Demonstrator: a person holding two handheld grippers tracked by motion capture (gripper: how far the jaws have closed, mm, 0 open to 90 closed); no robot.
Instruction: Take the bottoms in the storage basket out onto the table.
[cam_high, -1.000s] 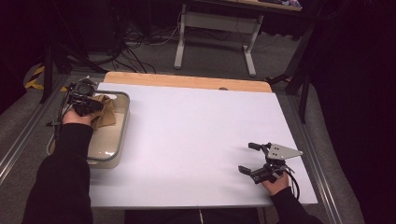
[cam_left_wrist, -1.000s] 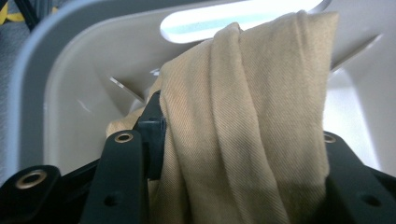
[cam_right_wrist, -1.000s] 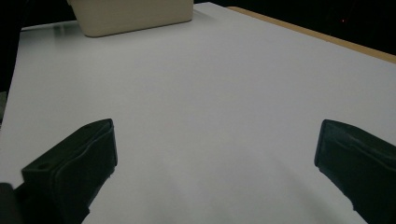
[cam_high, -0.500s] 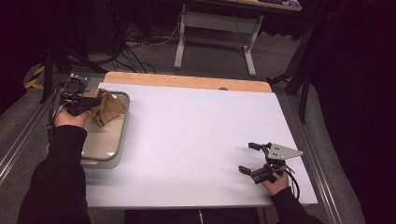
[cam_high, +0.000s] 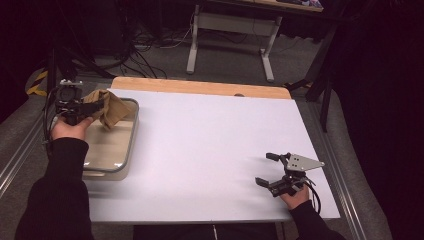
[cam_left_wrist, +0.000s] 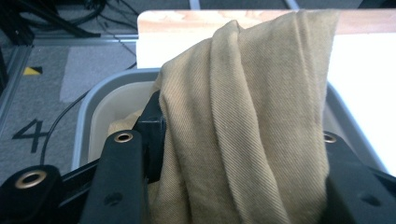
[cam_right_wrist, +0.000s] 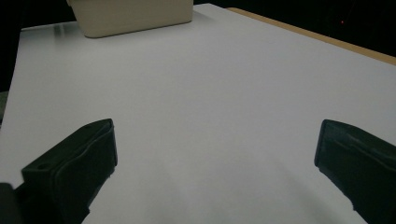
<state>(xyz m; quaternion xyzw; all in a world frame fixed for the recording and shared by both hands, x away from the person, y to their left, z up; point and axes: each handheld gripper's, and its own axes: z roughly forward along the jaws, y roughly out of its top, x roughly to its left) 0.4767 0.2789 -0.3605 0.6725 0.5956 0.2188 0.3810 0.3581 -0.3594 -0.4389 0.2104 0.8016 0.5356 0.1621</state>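
The tan cloth (cam_high: 107, 110) hangs bunched over the far end of the grey tray (cam_high: 127, 150) at the table's left edge, its folds draping between the jaws in the left gripper view (cam_left_wrist: 243, 130). The left gripper (cam_high: 92, 107) is clamped on the cloth, holding it above the tray. Well apart, near the right front corner of the white table (cam_high: 210, 150), the right gripper (cam_high: 267, 170) rests with its jaws spread wide, grasping nothing.

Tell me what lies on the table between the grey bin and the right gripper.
Nothing: in the high view, bare white table separates the grey bin from the right gripper.
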